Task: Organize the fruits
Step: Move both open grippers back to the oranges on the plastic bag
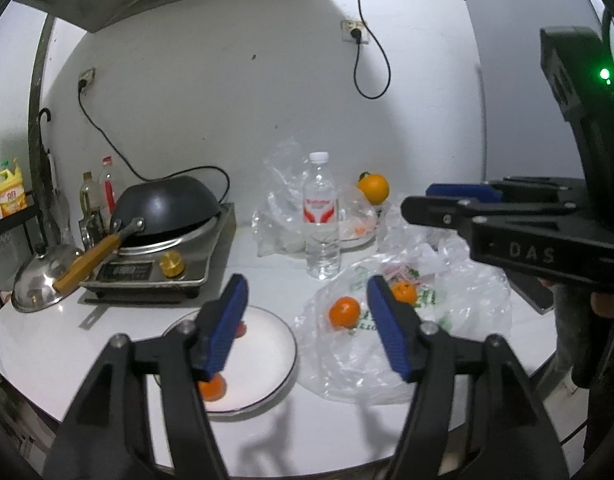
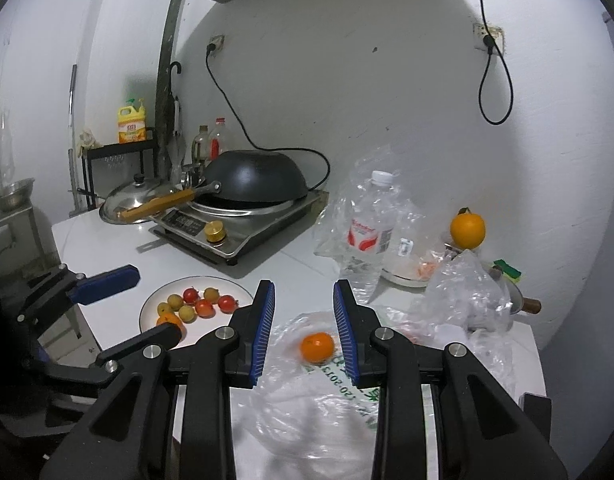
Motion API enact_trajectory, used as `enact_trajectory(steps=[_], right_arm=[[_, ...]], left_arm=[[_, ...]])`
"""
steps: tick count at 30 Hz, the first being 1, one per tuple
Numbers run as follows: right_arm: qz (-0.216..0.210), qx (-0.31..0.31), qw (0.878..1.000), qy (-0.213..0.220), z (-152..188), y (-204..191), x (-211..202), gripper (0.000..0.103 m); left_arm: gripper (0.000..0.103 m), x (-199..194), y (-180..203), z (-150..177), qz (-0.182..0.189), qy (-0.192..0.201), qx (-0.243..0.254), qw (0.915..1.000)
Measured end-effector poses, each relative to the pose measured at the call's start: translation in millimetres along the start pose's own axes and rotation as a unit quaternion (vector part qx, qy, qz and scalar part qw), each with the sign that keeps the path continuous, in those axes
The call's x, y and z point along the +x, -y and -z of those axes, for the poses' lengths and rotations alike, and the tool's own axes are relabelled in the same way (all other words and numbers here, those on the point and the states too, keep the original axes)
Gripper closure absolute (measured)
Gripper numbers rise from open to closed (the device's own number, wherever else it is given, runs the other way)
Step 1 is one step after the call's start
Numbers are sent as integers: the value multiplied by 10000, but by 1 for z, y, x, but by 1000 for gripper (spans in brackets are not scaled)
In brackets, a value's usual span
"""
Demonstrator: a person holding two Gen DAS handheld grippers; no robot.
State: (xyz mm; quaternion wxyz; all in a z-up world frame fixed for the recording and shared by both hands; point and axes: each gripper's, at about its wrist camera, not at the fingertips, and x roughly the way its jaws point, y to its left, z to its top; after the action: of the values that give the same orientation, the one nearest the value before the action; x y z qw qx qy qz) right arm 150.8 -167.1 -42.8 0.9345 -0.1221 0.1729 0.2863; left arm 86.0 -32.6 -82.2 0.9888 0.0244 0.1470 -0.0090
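A white plate (image 2: 231, 285) holds several small red and yellow fruits (image 2: 205, 308) and a tangerine (image 2: 169, 319). My left gripper (image 1: 307, 292) hovers over the plate (image 1: 263, 344), jaws wide open and empty, with a tangerine (image 1: 213, 390) below its left finger. To the right, two tangerines (image 1: 344, 312) (image 1: 404, 292) lie on a clear plastic bag (image 1: 347, 364). My right gripper (image 2: 303, 292) hangs above that bag (image 2: 307, 420), its blue pads a narrow gap apart with nothing between them. One tangerine (image 2: 317, 346) lies on the bag beyond them.
An induction cooker (image 1: 155, 268) with a black wok (image 1: 167, 204) and a steel lid (image 1: 39, 284) fill the back left. A water bottle (image 1: 321, 216), crumpled bags (image 1: 283, 200) and a large orange (image 1: 373, 188) stand behind the bag. The table's front edge (image 1: 307, 452) is close.
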Motion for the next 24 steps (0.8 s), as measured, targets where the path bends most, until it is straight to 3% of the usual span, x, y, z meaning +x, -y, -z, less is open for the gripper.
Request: enact_trajectory(steps=[24], right_arm=[[55, 238, 9997, 4, 7, 75, 2, 71]], left_arm=[[36, 51, 56, -22, 107, -163, 221, 9996]])
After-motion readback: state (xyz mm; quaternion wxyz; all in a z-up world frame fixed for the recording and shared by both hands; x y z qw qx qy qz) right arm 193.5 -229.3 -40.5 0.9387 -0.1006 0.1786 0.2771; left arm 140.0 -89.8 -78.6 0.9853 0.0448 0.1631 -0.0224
